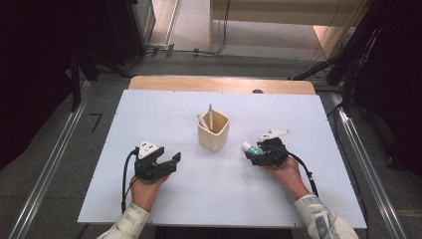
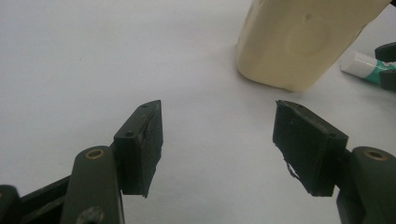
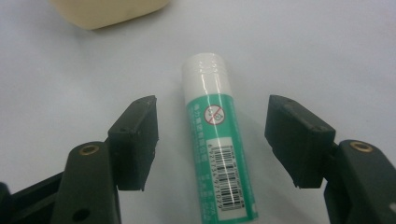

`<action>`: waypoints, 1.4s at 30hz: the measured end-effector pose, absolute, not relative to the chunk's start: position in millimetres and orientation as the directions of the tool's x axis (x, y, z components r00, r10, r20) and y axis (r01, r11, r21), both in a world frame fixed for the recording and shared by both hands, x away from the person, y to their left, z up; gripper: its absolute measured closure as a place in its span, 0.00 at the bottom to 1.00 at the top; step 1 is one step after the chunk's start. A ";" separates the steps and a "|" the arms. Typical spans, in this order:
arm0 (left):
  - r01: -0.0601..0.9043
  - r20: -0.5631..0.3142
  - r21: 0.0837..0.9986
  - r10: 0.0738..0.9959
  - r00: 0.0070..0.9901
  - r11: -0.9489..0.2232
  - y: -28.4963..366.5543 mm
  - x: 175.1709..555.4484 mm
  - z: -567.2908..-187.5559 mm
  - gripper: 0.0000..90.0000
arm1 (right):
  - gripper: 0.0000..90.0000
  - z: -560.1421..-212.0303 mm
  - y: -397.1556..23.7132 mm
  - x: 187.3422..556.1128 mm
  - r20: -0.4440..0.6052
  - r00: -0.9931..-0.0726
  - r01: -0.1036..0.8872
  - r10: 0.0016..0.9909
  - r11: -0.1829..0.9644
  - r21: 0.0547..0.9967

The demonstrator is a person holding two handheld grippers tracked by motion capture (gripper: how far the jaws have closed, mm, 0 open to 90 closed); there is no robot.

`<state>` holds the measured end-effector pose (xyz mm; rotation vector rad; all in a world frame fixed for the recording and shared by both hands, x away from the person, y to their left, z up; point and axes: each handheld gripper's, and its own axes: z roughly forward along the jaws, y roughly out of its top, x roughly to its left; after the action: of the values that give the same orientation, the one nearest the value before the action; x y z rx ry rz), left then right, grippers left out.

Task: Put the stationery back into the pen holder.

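Cup (image 1: pixel 214 132): cream, square-sided, upright at mid-worktop (image 1: pixel 149 109); also in left gripper view (image 2: pixel 299 42), upper right. Contents: two pale sticks (image 1: pixel 207 119), leaning, tips above the rim; kind not discernible.

Glue stick (image 3: pixel 215 140): green label with barcode, white cap; lying flat on worktop, right of cup and apart from it, cap end toward cup. Also in high view (image 1: pixel 251 148) and far right of left gripper view (image 2: pixel 366 67).

Right hand-held gripper (image 3: pixel 212 140): low over worktop, pointed toward cup along the glue stick. Jaws astride the stick, one each side, a gap on both sides, pads not touching; released, nothing grasped. In high view (image 1: pixel 253 153), held from behind by right hand (image 1: pixel 286 172), forearm and patterned sleeve entering from bottom right.

Left hand-held gripper (image 2: pixel 217 140): jaws apart, bare worktop between them; released, holding nothing. In high view (image 1: pixel 175 160), left of cup and well apart, angled right toward cup, resting low near worktop. Held by left hand (image 1: pixel 147 191), sleeve entering at bottom left; cable looping down its left side.
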<state>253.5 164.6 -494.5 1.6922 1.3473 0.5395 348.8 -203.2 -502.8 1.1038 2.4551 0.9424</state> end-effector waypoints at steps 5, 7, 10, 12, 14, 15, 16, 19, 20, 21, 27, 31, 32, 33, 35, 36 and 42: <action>0.548 -0.182 0.836 0.931 0.317 -0.023 164.4 253.6 -494.5 0.38 | 0.44 -503.3 -205.4 349.2 0.011 -0.662 0.565 0.750 0.489 0.665; 0.548 -0.182 0.836 0.931 0.317 -0.023 164.5 253.5 -494.5 0.38 | 0.45 -503.9 -205.5 349.5 0.018 -0.660 0.572 0.751 0.488 0.659; 0.548 -0.182 0.836 0.931 0.317 -0.023 164.6 253.5 -494.5 0.38 | 0.49 -505.9 -205.4 350.0 0.008 -0.660 0.578 0.751 0.501 0.644; 0.548 -0.181 0.836 0.931 0.317 -0.024 164.6 253.4 -494.5 0.38 | 0.54 -506.6 -205.0 349.7 0.010 -0.664 0.579 0.748 0.505 0.641; 0.548 -0.181 0.836 0.931 0.318 -0.024 164.6 253.5 -494.5 0.38 | 0.61 -506.4 -204.8 348.9 0.002 -0.666 0.573 0.746 0.510 0.642; 0.548 -0.182 0.836 0.931 0.318 -0.024 164.6 253.5 -494.5 0.38 | 0.64 -506.5 -204.8 348.4 -0.002 -0.669 0.570 0.743 0.515 0.640; 0.548 -0.182 0.836 0.930 0.318 -0.024 164.7 253.5 -494.4 0.38 | 0.68 -506.6 -204.7 348.0 -0.008 -0.668 0.568 0.744 0.517 0.641; 0.548 -0.182 0.836 0.931 0.318 -0.023 164.6 253.4 -494.4 0.38 | 0.70 -506.1 -204.8 347.6 -0.010 -0.667 0.570 0.745 0.520 0.636; 0.548 -0.183 0.836 0.930 0.318 -0.023 164.7 253.4 -494.4 0.38 | 0.70 -506.2 -205.1 347.8 -0.010 -0.669 0.569 0.743 0.520 0.637; 0.548 -0.183 0.836 0.930 0.318 -0.023 164.7 253.4 -494.4 0.38 | 0.70 -506.1 -205.0 347.6 -0.011 -0.669 0.569 0.743 0.521 0.636; 0.547 -0.186 0.837 0.929 0.319 -0.020 165.1 253.4 -494.2 0.38 | 0.71 -506.1 -204.6 347.1 -0.008 -0.663 0.573 0.749 0.514 0.638; 0.547 -0.187 0.837 0.929 0.318 -0.019 165.6 253.4 -493.9 0.38 | 0.71 -503.8 -206.1 347.0 0.003 -0.663 0.571 0.749 0.502 0.649; 0.548 -0.188 0.836 0.929 0.318 -0.018 165.7 253.4 -493.9 0.38 | 0.71 -502.2 -206.4 346.4 0.006 -0.660 0.570 0.751 0.495 0.656; 0.548 -0.189 0.836 0.929 0.318 -0.018 165.7 253.4 -493.8 0.38 | 0.71 -500.3 -206.2 345.5 0.014 -0.660 0.568 0.751 0.487 0.663; 0.549 -0.190 0.836 0.929 0.317 -0.017 165.7 253.5 -493.8 0.38 | 0.71 -496.2 -206.4 344.1 0.012 -0.662 0.556 0.749 0.480 0.679; 0.548 -0.189 0.836 0.929 0.318 -0.018 165.5 253.6 -493.9 0.38 | 0.71 -494.2 -206.3 343.5 0.015 -0.660 0.553 0.751 0.473 0.685; 0.549 -0.189 0.835 0.928 0.320 -0.019 164.1 254.0 -494.5 0.38 | 0.71 -482.9 -206.2 342.4 0.029 -0.665 0.534 0.746 0.448 0.718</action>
<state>254.0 164.1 -494.5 1.6890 1.3457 0.5306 342.4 -206.2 -482.9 1.0987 2.4112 1.0394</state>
